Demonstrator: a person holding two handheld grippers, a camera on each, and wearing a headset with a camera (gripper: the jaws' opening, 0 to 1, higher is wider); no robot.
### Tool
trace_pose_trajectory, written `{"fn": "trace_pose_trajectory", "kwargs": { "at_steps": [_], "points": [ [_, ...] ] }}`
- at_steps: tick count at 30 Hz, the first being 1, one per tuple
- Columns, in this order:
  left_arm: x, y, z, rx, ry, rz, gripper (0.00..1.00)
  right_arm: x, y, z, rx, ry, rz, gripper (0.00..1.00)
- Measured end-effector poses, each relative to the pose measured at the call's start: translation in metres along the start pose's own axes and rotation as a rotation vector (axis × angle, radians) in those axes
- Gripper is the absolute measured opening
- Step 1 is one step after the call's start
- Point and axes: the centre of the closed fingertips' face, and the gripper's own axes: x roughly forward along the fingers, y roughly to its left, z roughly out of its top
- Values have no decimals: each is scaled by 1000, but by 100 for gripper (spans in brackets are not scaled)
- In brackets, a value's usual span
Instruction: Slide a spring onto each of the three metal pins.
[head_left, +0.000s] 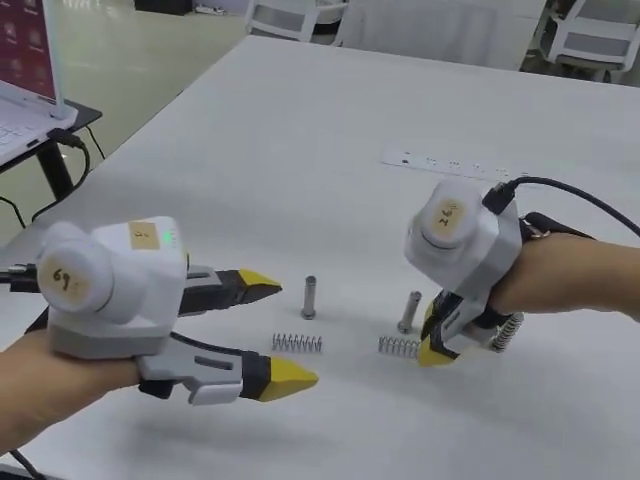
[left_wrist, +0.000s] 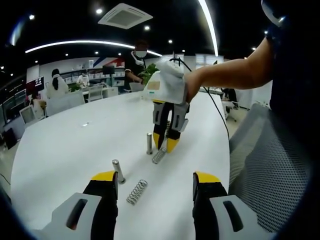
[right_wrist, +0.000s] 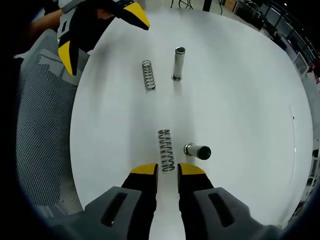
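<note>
**Spring** (right_wrist: 166, 149): thin wire coil, lying flat just beside the near pin (right_wrist: 197, 151).
- Handling (judged): light, compliant, likely to roll or flick free. Pinch gently across the coils near mid-length, leaving one end clear.
- **Right gripper** (right_wrist: 168, 171): jaws narrowed around the spring's end beside that pin; whether they pinch it cannot be told.
- **Left gripper** (head_left: 272, 328): jaws spread, empty, well apart from that pin.
- Second spring (head_left: 297, 343) and second pin (head_left: 309, 298): between that pin and the left gripper.
</note>
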Motion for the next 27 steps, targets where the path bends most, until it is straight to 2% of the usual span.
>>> {"fn": "trace_pose_trajectory", "kwargs": {
  "at_steps": [9, 16, 27],
  "points": [
    [1, -2, 0, -3, 2, -8, 54, 6, 2, 4, -13, -2, 10, 13],
    [1, -3, -1, -1, 4, -12, 53, 7, 2, 11, -22, -14, 7, 14],
    [2, -5, -1, -3, 6, -18, 52, 7, 0, 12, -31, -9, -8, 11]
  ]
}}
